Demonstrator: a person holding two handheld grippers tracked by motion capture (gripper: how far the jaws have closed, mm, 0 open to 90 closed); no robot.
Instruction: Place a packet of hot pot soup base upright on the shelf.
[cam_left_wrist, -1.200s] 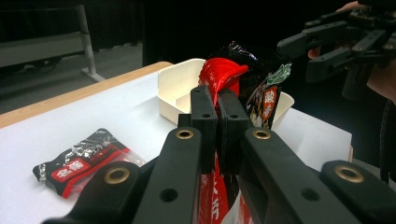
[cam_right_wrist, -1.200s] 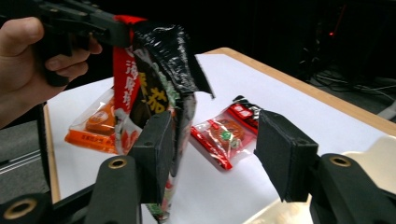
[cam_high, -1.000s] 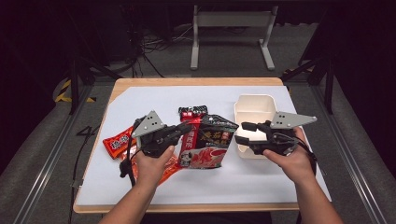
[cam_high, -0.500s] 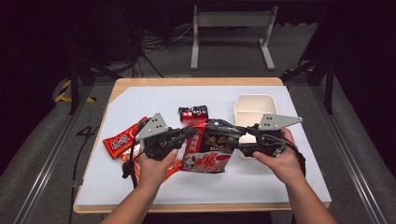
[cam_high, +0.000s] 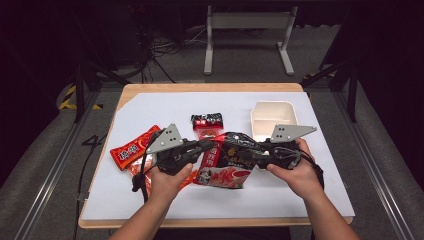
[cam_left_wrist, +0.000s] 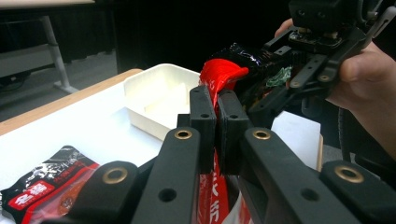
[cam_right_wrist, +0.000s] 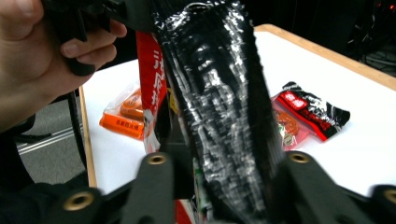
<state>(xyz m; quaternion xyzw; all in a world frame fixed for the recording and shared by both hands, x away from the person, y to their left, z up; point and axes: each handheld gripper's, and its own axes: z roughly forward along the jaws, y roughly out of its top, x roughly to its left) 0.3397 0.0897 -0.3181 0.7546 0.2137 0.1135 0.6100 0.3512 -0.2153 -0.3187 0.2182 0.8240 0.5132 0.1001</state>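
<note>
A big snack bag, red and white on one side and glossy black on the other, is held just above the white mat between both grippers. My left gripper is shut on the bag's red edge, its pads pinching the film. My right gripper comes in from the right. Its jaws have just been closing, and the bag's black puffed side sits between them and fills the gap. In the left gripper view the right gripper grips the bag's black top corner.
A white two-part box stands at the back right of the mat. A small black and red packet lies behind the bag. A red packet and an orange one lie at the left, near my left hand.
My right gripper has moved left from beside the white box to the bag and closed its jaws around its black side. The left gripper has kept its hold and place.
</note>
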